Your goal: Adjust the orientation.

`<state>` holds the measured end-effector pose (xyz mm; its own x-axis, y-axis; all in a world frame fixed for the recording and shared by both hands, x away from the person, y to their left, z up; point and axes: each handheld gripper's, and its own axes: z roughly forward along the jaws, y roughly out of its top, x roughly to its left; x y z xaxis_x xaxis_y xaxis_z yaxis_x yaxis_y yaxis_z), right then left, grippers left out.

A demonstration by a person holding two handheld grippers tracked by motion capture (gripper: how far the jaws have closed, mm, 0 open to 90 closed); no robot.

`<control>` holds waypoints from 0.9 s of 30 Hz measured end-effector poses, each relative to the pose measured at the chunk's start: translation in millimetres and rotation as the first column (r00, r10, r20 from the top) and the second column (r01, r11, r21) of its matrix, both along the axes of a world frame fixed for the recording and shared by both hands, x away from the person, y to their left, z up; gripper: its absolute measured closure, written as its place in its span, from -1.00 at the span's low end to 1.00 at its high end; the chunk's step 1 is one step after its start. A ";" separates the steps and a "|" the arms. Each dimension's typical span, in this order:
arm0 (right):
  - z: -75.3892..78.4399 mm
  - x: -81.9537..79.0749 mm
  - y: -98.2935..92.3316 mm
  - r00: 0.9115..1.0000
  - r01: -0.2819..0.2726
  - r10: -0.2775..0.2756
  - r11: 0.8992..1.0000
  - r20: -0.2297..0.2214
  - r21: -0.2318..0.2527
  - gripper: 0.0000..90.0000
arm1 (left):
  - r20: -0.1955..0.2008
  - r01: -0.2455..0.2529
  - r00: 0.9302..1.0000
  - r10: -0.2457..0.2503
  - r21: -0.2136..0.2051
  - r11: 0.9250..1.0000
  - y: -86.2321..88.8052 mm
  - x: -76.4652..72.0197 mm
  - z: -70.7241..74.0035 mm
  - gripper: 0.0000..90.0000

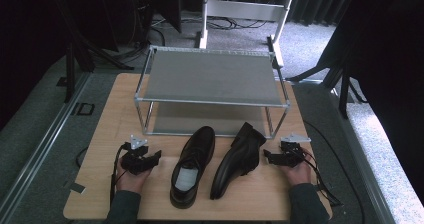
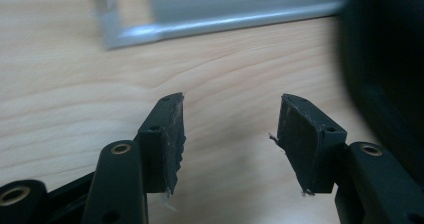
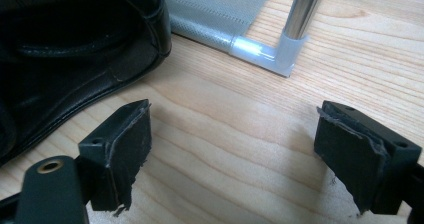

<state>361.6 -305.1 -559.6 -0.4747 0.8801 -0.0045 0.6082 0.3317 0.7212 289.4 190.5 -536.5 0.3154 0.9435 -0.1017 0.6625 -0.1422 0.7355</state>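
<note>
A wooden desk (image 1: 100, 134) holds a two-tier metal shoe rack (image 1: 210, 76) at the back, both shelves bare. In front of it lie two black leather shoes, apart from each other: the left shoe (image 1: 192, 164) stands upright with its opening facing up, the right shoe (image 1: 237, 159) is tipped onto its side. The left gripper (image 1: 141, 160) rests on the desk just beside the left shoe, the right gripper (image 1: 277, 157) just beside the right shoe, each with fingers spread and holding nothing. They seem poised to lift the shoes onto the rack.
</note>
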 end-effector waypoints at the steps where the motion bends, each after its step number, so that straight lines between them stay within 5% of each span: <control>1: 0.0 -0.5 -0.2 1.000 0.001 -0.001 1.000 0.000 -0.001 -0.67 | 0.018 0.021 1.000 -0.022 0.005 1.000 -2.6 -4.2 5.3 0.00; 2: 0.0 -0.7 -0.2 1.000 0.001 -0.001 1.000 0.001 -0.001 -0.67 | 0.043 0.068 0.997 -0.068 0.009 0.998 -8.4 -12.2 14.8 0.00; 6: -0.1 -1.1 -0.1 1.000 0.003 -0.003 1.000 0.002 -0.001 -0.67 | 0.063 0.119 0.991 -0.120 0.028 0.993 -14.2 -20.2 22.9 -0.01; 12: -0.1 -2.0 -0.2 1.000 0.007 -0.007 1.000 0.001 0.000 -0.67 | 0.119 0.244 0.963 -0.242 0.001 0.970 -28.8 -42.0 46.6 -0.02; 15: -0.1 -2.1 -0.2 1.000 0.007 -0.007 1.000 0.001 0.000 -0.67 | 0.128 0.297 0.947 -0.295 0.003 0.955 -38.1 -47.5 52.2 -0.03; 22: -0.1 -2.1 -0.2 1.000 0.007 -0.007 1.000 0.001 0.000 -0.67 | 0.094 0.365 0.926 -0.367 0.041 0.930 -59.8 -45.7 47.9 -0.03; 25: -0.1 -2.1 -0.2 1.000 0.007 -0.007 1.000 0.001 0.000 -0.67 | 0.053 0.364 0.928 -0.369 0.090 0.927 -70.3 -38.8 40.1 0.06; 27: -0.1 -2.1 -0.2 1.000 0.007 -0.007 1.000 0.001 0.000 -0.67 | 0.047 0.356 0.932 -0.359 0.072 0.932 -71.9 -34.3 38.9 0.17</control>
<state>359.5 -305.3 -559.7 -0.4687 0.8834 -0.0047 0.6099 0.3274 0.7216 255.0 118.6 -497.7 0.6366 0.7710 -0.0181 0.5153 -0.4078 0.7538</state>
